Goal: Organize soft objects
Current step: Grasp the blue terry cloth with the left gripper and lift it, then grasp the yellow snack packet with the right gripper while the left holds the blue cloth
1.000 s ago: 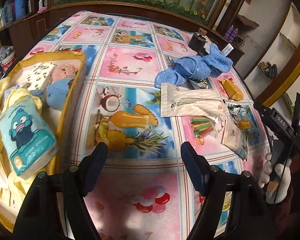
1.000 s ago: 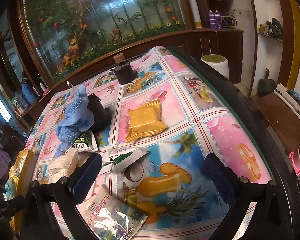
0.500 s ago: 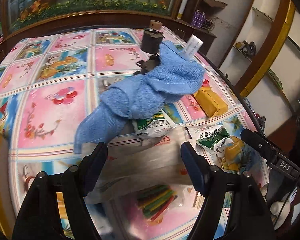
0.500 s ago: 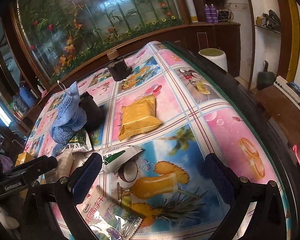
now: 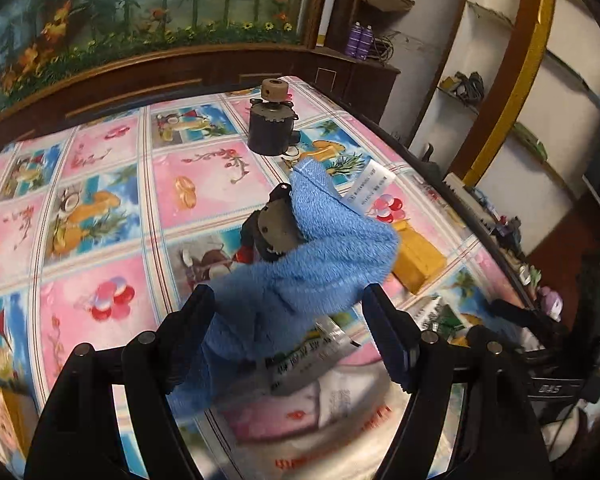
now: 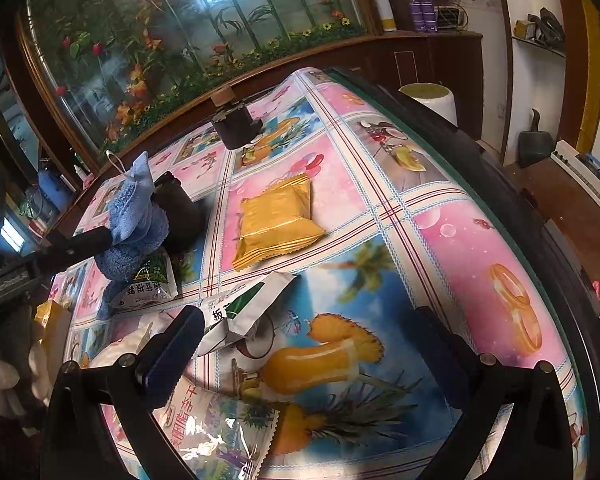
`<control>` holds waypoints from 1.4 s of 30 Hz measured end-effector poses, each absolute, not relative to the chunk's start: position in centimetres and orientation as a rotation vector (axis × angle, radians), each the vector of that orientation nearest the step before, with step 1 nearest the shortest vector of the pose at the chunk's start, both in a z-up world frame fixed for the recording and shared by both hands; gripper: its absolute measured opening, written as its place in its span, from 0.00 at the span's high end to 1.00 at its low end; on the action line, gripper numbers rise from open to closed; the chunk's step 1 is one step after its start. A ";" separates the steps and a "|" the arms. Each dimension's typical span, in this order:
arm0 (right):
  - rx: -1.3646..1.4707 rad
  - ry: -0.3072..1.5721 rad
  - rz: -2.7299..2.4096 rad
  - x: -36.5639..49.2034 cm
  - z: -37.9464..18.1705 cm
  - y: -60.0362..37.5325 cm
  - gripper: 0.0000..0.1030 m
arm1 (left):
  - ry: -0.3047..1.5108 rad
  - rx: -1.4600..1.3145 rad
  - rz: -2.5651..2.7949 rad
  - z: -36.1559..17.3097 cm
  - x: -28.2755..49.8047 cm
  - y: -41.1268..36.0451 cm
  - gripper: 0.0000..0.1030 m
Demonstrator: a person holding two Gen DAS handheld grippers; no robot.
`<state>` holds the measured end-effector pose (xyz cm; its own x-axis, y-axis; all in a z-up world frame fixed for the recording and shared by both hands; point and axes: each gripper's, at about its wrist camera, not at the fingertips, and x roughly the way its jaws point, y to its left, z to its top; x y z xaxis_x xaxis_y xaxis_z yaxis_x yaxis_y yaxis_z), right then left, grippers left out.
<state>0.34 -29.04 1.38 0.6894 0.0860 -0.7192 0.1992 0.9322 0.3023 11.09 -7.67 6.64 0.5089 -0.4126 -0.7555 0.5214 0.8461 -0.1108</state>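
Observation:
A blue towel lies crumpled on the patterned tablecloth, draped partly over a dark motor-like part. My left gripper is open, its two fingers standing on either side of the towel's near end. In the right wrist view the same towel sits at the far left, with a left gripper finger reaching its side. My right gripper hangs open above the table's near edge, nothing between its fingers.
Around the towel lie a yellow packet, a green-and-white sachet, another sachet partly under the towel and a shiny snack bag. A dark cylinder with a wooden cap stands farther back. A gloved hand shows at left.
My left gripper swung away from the yellow basket and closed in on the blue towel, which now sits between its fingers. The right gripper has barely shifted.

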 end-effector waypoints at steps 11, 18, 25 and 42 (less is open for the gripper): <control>0.375 0.816 -0.064 0.6 1.3 -29.1 0.00 | 0.969 0.125 -0.580 5.3 12.5 -8.2 0.66; 0.405 0.801 -0.059 0.3 1.3 -29.7 0.00 | 0.864 -0.069 -0.634 10.0 7.4 -3.7 0.73; 0.418 0.788 -0.045 0.2 1.5 -29.8 0.00 | 0.710 -0.239 -0.674 14.5 0.1 2.9 0.77; 0.281 0.927 0.011 6.9 5.5 -28.8 0.00 | 0.837 -0.143 -0.464 6.6 3.4 2.1 0.28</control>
<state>6.93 -28.84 5.54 0.6027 0.1295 -0.7874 0.1113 0.9634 0.2437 3.45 2.09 6.61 0.5766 -0.4502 -0.6818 0.3393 0.8911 -0.3014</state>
